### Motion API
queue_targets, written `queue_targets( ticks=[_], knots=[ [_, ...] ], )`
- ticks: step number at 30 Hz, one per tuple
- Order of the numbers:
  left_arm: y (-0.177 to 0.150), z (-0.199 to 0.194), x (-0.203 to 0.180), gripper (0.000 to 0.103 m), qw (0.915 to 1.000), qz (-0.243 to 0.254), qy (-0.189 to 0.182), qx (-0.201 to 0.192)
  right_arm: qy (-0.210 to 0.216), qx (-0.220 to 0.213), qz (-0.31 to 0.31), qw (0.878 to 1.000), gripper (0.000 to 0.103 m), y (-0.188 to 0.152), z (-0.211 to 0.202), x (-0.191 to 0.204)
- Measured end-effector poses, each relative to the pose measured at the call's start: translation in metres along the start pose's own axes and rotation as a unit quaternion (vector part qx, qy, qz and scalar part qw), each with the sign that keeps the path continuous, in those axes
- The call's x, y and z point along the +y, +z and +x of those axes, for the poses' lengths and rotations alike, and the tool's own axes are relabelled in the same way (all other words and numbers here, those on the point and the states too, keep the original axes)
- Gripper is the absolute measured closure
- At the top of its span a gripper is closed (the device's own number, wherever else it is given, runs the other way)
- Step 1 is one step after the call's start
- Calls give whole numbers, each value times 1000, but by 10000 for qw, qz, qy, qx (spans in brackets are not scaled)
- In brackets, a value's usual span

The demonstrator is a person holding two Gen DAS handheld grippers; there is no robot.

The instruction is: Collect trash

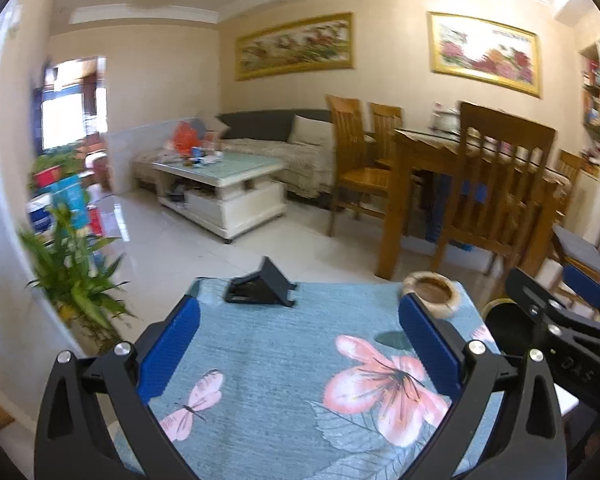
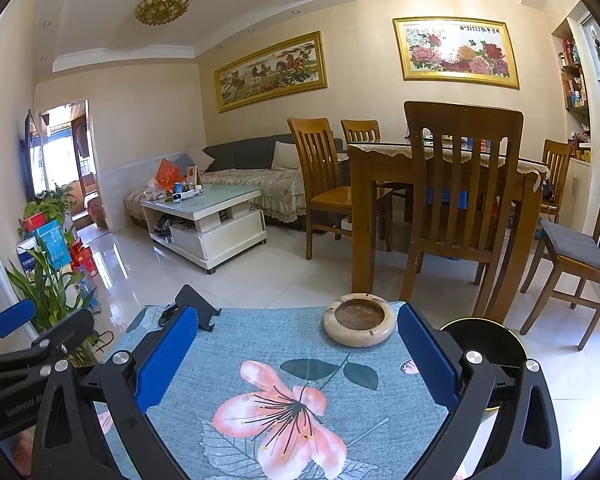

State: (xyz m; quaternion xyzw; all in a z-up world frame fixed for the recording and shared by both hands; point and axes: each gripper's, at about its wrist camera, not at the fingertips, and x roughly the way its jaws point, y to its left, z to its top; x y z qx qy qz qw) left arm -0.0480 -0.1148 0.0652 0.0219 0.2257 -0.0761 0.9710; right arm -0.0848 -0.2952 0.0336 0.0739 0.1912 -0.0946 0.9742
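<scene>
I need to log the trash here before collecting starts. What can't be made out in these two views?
- Ashtray contents: too small and brownish in both views.
- Black bin, right wrist view: inside hidden by the right gripper finger.
- Coffee table clutter: blurred in the left wrist view, tiny in the right.

Left hand-held gripper (image 1: pixel 298 344) wide open, empty, over floral tablecloth (image 1: pixel 276 344) w/ ashtray (image 1: pixel 432 290) & black stand (image 1: pixel 260 284).

Daylight pours in through the far doorway (image 2: pixel 66 152), glaring off the glossy floor tiles (image 2: pixel 112 256). The left wrist view smears with motion blur; the right stays crisp. Fisheye edges bend, corners black.
</scene>
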Motion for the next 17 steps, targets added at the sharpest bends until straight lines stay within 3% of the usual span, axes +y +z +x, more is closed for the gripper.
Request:
queue_targets(
  ticks=[4,7,11,14,17],
  knots=[
    [1,-2,0,3,9989,46,429,-200,-26,-23,15,10000,4,1,0,-3],
    [3,-2,5,3,9987,-58,457,-224,-18,-14,47,10000,4,-3,-1,-3],
    [6,-3,-1,3,9975,269,577,-299,0,17,84,10000,4,-1,-1,-6],
    [5,-10,-7,3,9924,460,987,-568,-4,16,85,10000,4,-3,-3,-5],
    [6,-8,-7,3,9948,452,777,-489,12,31,100,9999,4,-2,-2,-6]
  ],
)
